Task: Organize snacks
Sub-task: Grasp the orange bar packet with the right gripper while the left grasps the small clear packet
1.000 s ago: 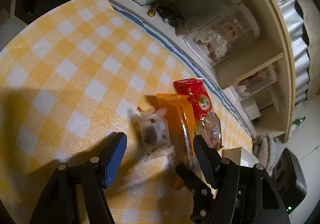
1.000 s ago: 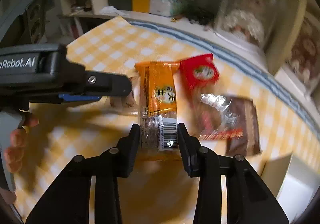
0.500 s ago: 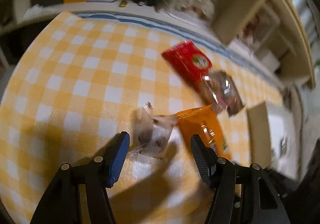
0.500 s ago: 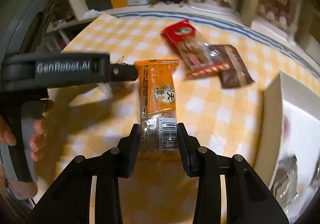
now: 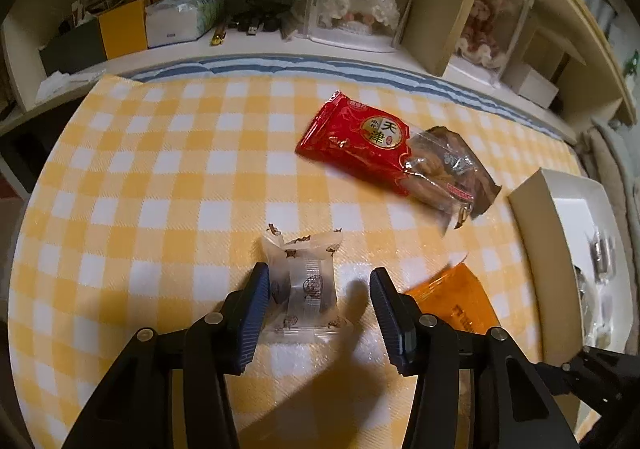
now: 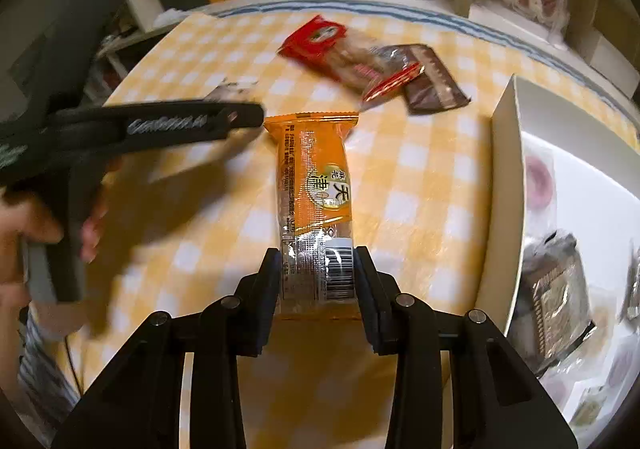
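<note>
My right gripper [image 6: 316, 277] is shut on the orange snack packet [image 6: 314, 189] and holds it above the yellow checked tablecloth [image 6: 420, 177]; the packet also shows in the left wrist view [image 5: 452, 301]. My left gripper [image 5: 318, 305] is open, its jaws either side of a small clear-wrapped snack [image 5: 304, 281] lying on the cloth; the snack touches the left pad [image 5: 256, 313]. A red snack packet [image 5: 360, 137] and a brown packet [image 6: 432, 85] lie farther back. A white box [image 6: 508, 185] with several snacks inside stands at the right.
Shelves [image 5: 452, 5] with doll cases, a tissue pack [image 5: 180, 17] and a yellow box run along the far edge of the table. The left gripper's body [image 6: 160, 125] and the hand holding it fill the left of the right wrist view.
My right gripper has carried the orange packet right, toward the white box. My left gripper has moved forward so the clear-wrapped snack sits between its open jaws.
</note>
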The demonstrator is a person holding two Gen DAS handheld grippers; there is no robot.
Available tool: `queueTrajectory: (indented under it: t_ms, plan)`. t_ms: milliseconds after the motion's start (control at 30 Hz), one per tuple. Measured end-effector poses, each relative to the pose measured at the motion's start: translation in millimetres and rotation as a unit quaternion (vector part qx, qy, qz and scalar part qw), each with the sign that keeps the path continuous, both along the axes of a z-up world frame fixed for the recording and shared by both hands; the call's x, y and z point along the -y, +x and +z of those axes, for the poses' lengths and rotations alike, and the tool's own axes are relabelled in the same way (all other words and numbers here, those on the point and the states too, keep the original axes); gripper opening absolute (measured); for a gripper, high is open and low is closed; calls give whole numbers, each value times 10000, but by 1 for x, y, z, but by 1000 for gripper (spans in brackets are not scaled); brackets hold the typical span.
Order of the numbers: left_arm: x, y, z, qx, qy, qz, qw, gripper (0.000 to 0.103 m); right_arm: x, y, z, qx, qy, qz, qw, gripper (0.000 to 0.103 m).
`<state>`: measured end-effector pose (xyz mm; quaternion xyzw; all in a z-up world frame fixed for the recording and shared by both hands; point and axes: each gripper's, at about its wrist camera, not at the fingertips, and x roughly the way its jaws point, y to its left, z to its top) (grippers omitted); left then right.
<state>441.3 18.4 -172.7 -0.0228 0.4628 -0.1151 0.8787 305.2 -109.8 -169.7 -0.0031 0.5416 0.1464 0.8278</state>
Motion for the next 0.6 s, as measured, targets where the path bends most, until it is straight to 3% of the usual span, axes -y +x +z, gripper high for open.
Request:
queueTrajectory:
  t_ms: [167, 333, 500, 533, 567, 600]
  plan:
    - [0, 2, -1, -4, 202, 51, 9998, 29, 2, 10, -1, 28, 170, -140, 9998, 40]
    - [-11, 4, 3, -93, -48, 132, 9999, 27, -4, 24, -3, 143, 220, -184, 9995, 42]
    - [-17, 1, 7, -103, -96, 221, 9997, 27, -9, 33, -5, 269, 200, -142, 9993, 53]
    - [-19, 0, 9, -94, -99, 243, 9996, 27, -10, 34, -6, 308, 163, -99, 9993, 52]
    - [-20, -1, 10, -85, -109, 269, 9995, 27, -10, 34, -6, 335, 159, -46, 9993, 40]
    - [-22, -2, 12, -80, -132, 302, 9994, 27, -9, 36, -5, 343, 178, -33, 9992, 37]
